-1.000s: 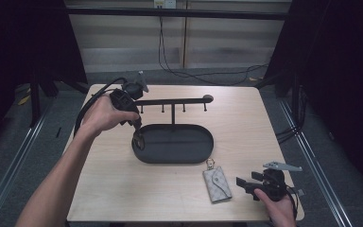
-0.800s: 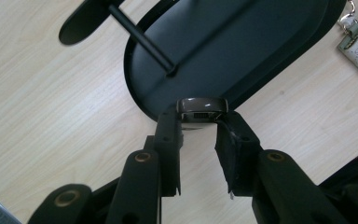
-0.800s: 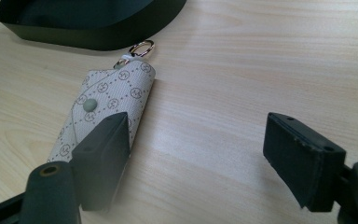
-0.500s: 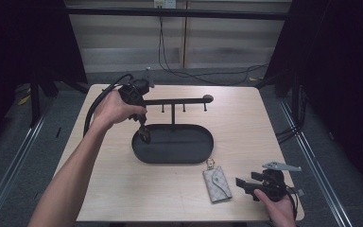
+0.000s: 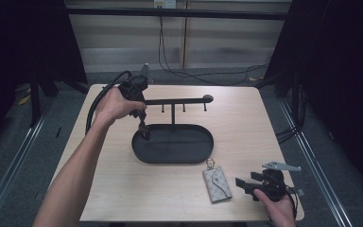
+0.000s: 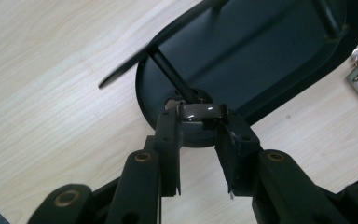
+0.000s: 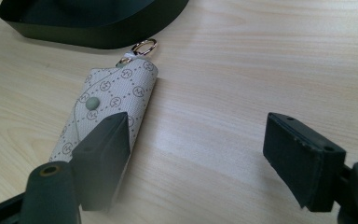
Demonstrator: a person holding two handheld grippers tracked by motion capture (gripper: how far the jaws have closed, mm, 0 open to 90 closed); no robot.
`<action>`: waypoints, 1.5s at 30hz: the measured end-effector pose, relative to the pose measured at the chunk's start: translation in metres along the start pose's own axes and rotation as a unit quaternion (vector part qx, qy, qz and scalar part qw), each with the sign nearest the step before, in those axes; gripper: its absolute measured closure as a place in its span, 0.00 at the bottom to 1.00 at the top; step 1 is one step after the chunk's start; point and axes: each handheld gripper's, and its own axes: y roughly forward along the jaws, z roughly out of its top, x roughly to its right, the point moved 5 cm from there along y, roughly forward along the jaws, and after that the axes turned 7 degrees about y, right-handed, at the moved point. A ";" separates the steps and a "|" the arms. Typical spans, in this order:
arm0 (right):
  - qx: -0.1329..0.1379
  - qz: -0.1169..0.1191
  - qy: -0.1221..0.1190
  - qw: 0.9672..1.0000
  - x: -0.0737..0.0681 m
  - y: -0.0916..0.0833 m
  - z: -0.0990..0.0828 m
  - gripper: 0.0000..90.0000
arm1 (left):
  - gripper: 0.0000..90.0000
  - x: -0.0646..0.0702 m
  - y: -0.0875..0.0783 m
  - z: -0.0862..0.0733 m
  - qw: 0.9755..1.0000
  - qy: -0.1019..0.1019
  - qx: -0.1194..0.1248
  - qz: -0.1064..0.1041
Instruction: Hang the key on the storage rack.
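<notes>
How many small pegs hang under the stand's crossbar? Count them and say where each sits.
3 visible in the high view, in a row under the crossbar: one left of the post, two right of it. The left hand covers the bar's left end, so more may be hidden.

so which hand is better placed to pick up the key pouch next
Right. The right gripper sits open beside the key pouch on the table, one jaw already alongside it. The left gripper is shut on a dark ring over the tray.
</notes>
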 end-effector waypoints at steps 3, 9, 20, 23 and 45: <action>-0.001 0.001 -0.003 1.000 0.000 0.001 0.000 0.25 | 0.79 -0.001 0.001 0.005 1.000 -0.011 -0.007 0.003; -0.002 0.001 -0.005 1.000 -0.001 0.000 0.000 0.25 | 0.79 -0.003 0.001 0.009 1.000 -0.013 -0.022 -0.002; -0.003 0.001 -0.005 1.000 -0.001 0.001 0.000 0.25 | 0.78 -0.002 0.003 0.008 1.000 -0.024 -0.017 0.008; -0.005 0.000 -0.008 1.000 -0.001 0.001 0.000 0.25 | 0.77 -0.001 0.004 0.008 1.000 -0.024 -0.015 0.005; -0.006 -0.004 -0.002 1.000 0.000 0.003 0.001 0.25 | 0.46 0.001 -0.006 -0.016 1.000 -0.011 0.004 -0.026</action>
